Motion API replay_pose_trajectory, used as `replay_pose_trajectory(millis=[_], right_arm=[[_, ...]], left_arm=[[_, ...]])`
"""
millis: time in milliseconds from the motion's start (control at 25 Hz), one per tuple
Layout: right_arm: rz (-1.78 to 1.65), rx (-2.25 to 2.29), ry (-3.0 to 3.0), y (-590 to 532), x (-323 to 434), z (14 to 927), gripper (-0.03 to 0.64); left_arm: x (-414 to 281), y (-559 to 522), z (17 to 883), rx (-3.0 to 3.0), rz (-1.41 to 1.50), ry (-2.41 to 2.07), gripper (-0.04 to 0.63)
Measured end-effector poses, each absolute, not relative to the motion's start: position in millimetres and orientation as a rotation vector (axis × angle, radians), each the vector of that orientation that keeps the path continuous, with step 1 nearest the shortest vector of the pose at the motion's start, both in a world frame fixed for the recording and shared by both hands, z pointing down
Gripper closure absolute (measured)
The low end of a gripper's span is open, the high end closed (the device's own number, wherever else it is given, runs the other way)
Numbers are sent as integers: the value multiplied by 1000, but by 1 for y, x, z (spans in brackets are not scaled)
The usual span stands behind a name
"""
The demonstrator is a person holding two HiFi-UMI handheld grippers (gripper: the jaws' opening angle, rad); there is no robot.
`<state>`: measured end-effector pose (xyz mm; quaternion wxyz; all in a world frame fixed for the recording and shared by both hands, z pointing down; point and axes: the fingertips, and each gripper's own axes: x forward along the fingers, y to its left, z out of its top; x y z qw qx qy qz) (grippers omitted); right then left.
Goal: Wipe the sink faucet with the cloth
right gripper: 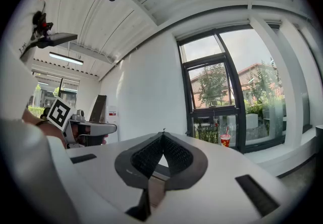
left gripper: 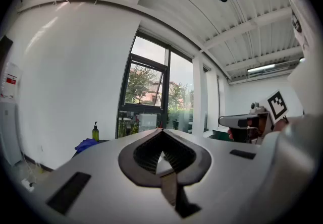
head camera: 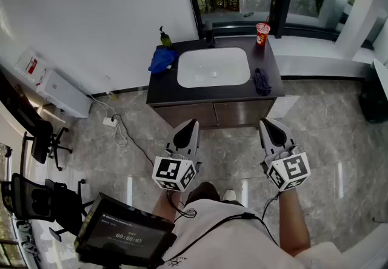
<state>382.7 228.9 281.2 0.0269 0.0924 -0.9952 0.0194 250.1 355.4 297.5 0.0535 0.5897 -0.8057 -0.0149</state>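
Right gripper (head camera: 265,122), left gripper (head camera: 192,122) shut, empty (both well short of vanity top (head camera: 162,91)). Dark cloth (head camera: 262,81) at its right edge, lying front-to-back, dead ahead of right gripper.

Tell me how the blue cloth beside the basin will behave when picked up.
The blue cloth lies bunched in soft folds, so it is probably floppy and will droop from a pinch. It looks light. It seems to reach the counter edge, so a push might slide it off.
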Motion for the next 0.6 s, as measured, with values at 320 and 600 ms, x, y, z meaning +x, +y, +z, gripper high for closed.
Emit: replay_pose_trajectory(millis=[320,600], right_arm=[[93,242,-3063,213,367,296,614],[104,248,-3043,180,326,310,614]], left_arm=[[236,332,301,1792,-56,-2441,603],[194,290,320,1814,-64,-2400,603]])
